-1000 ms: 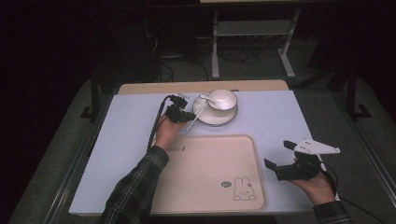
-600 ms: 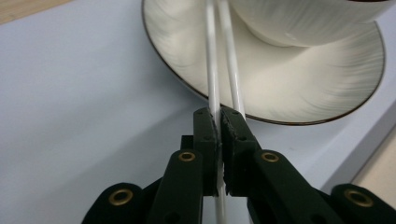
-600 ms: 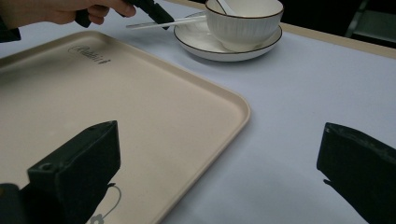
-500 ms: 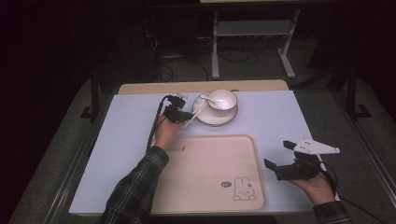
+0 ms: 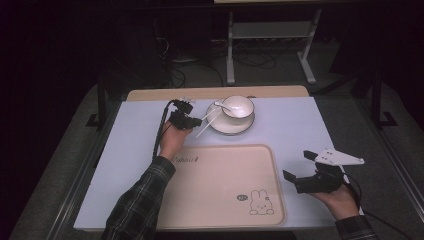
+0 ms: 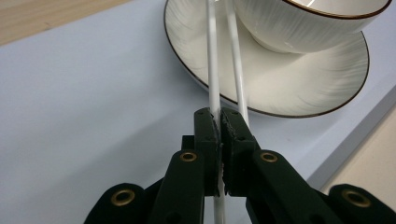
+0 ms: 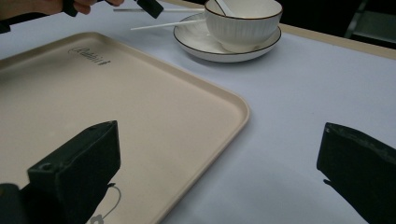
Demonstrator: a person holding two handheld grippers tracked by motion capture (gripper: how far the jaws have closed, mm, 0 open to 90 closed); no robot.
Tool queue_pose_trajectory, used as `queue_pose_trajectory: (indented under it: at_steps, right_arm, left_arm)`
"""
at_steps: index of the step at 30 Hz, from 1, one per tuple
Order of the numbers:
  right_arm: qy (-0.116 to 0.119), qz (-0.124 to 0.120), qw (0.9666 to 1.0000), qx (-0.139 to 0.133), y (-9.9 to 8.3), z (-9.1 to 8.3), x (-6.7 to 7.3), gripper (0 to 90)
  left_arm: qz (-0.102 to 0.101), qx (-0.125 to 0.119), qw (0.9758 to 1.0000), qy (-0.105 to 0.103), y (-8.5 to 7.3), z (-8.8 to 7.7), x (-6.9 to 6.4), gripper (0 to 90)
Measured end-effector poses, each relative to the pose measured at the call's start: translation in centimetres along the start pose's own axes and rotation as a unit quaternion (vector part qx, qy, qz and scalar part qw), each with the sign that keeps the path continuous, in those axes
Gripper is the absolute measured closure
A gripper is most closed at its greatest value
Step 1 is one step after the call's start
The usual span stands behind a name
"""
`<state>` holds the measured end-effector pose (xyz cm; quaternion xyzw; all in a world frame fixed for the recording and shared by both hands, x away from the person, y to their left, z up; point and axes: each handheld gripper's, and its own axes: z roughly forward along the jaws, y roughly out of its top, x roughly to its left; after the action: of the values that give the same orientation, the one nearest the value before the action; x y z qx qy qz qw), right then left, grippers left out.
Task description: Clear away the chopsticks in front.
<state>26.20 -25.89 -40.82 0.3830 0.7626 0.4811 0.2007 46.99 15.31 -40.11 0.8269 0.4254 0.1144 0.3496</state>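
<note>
Bowl [image 5: 238, 106] holds a spoon [image 5: 222, 105]; left claw [image 6: 219, 122] pinches chopsticks [image 6: 213, 70], right claw [image 5: 300, 168] gapes wide.

Count on the table: one tray [image 5: 220, 185], beige, with a rabbit print. One saucer [image 5: 231, 123]. One bowl [image 5: 238, 106] standing on that saucer. One spoon [image 5: 222, 104] in the bowl. Two white chopsticks [image 6: 213, 70]. Two grippers: left [image 5: 192, 120] and right [image 5: 299, 166]. Two hands, one per gripper.

Metal rack [image 5: 270, 37] and floor cables [image 5: 200, 50] beyond table [image 5: 300, 125]
</note>
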Motion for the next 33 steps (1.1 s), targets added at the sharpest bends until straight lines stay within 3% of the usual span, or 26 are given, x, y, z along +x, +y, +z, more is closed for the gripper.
queue_pose_trajectory:
  at_steps: [7, 12, 25, 33]
  right_arm:
    - [0.001, -0.001, 1.0000, 0.000, 0.0, 0.0, 0.0, 0.0]
    - [0.002, -0.003, 1.0000, 0.000, 0.0, 0.0, 0.1, 0.0]
    - [0.002, -0.004, 1.0000, 0.000, 0.0, 0.1, 0.1, 0.0]
    - [0.000, -0.006, 1.0000, 0.000, 0.1, 0.1, 0.2, 0.0]
  left_arm:
    - [0.007, -0.001, 1.0000, 0.002, -0.7, -2.4, 0.5, 86.2]
    - [-0.004, -0.004, 1.0000, 0.003, -1.7, -4.0, 1.3, 86.1]
    - [-0.023, -0.028, 0.9993, 0.004, -6.5, -8.6, 2.4, 86.1]
    - [-0.015, -0.038, 0.9992, 0.005, -9.0, -11.4, 1.5, 86.1]
